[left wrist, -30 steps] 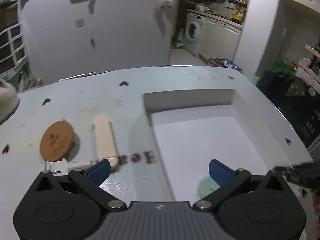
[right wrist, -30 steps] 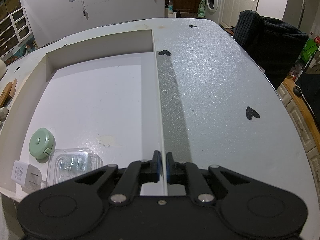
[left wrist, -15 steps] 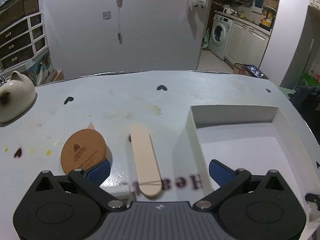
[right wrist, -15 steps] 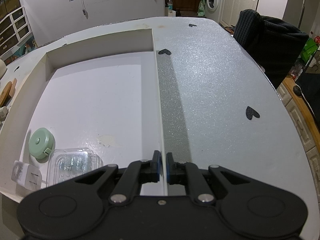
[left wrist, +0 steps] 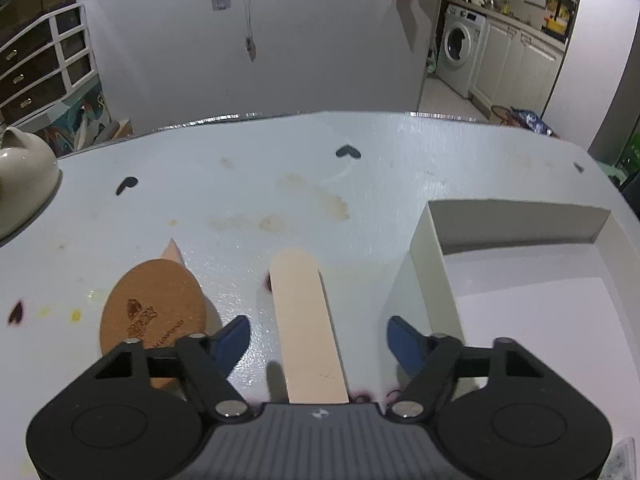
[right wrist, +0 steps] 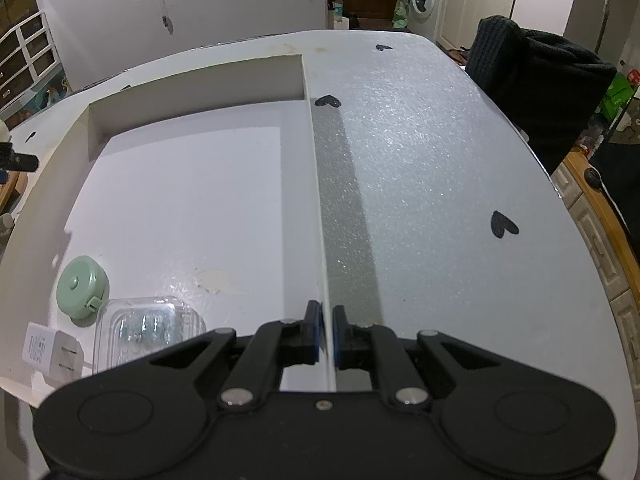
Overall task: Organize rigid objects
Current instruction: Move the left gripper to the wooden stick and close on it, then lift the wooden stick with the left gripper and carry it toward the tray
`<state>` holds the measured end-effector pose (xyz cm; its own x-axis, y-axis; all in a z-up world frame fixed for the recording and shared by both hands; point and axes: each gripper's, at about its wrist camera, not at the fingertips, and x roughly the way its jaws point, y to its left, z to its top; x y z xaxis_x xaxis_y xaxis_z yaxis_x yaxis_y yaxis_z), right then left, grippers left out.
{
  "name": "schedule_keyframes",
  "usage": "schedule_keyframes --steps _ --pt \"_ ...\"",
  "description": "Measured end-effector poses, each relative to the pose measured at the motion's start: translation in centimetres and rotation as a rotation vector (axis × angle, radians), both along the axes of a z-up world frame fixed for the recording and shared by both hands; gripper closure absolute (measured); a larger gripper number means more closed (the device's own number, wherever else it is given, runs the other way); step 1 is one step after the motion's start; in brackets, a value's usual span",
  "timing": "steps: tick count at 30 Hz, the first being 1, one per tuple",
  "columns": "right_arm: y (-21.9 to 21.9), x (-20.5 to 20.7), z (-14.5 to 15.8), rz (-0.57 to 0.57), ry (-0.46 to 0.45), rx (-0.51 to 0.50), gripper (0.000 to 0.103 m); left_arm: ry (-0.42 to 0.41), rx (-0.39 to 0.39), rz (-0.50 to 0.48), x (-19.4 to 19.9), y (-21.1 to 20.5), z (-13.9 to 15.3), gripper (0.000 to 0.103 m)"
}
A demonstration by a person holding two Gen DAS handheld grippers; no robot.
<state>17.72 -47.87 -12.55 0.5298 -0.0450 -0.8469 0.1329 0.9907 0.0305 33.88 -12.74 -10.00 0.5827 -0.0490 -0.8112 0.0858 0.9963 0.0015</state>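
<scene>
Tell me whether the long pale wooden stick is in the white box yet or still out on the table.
Out. The wooden stick lies flat on the table, left of the white box wall, between the closing left tool's fingers, untouched.

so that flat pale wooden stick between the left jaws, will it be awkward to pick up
Probably a little: the wooden stick lies flat on the table, so the closing jaws only meet thin edges. It looks stiff, so likely no sagging. Being flat, it shouldn't roll, but may slide on the glossy surface.
</scene>
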Motion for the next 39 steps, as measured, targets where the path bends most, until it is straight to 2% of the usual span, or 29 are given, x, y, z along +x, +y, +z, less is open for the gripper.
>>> schedule_keyframes --steps 3,5,9,13,16,23,30,39 --pt "0.0 0.0 0.0 -0.004 0.002 0.001 0.095 0.026 0.003 0.008 0.2 -0.2 -0.7 0.036" --pt "0.0 0.0 0.0 -0.006 0.003 0.001 0.095 0.038 -0.001 0.008 0.1 -0.3 -1.1 0.045" --pt "0.0 0.1 0.0 -0.009 0.004 0.002 0.095 0.056 -0.007 0.026 -0.2 -0.2 -2.0 0.053" --pt "-0.1 0.1 0.0 -0.011 0.010 0.002 0.095 0.036 -0.005 0.051 -0.6 0.2 -2.2 0.066" --pt "0.0 0.2 0.0 -0.008 0.013 -0.002 0.095 0.035 -0.033 0.066 -0.4 0.8 -2.1 0.066" --pt "0.0 0.2 0.0 0.002 0.011 -0.002 0.095 0.013 -0.028 0.108 -0.7 0.5 -2.3 0.067" --pt "0.1 0.1 0.0 0.011 0.008 -0.007 0.095 0.015 -0.070 0.128 -2.8 -0.1 -1.9 0.067" --pt "0.0 0.0 0.0 0.017 0.000 -0.003 0.095 -0.055 -0.112 0.137 -5.3 -0.5 0.8 0.067"
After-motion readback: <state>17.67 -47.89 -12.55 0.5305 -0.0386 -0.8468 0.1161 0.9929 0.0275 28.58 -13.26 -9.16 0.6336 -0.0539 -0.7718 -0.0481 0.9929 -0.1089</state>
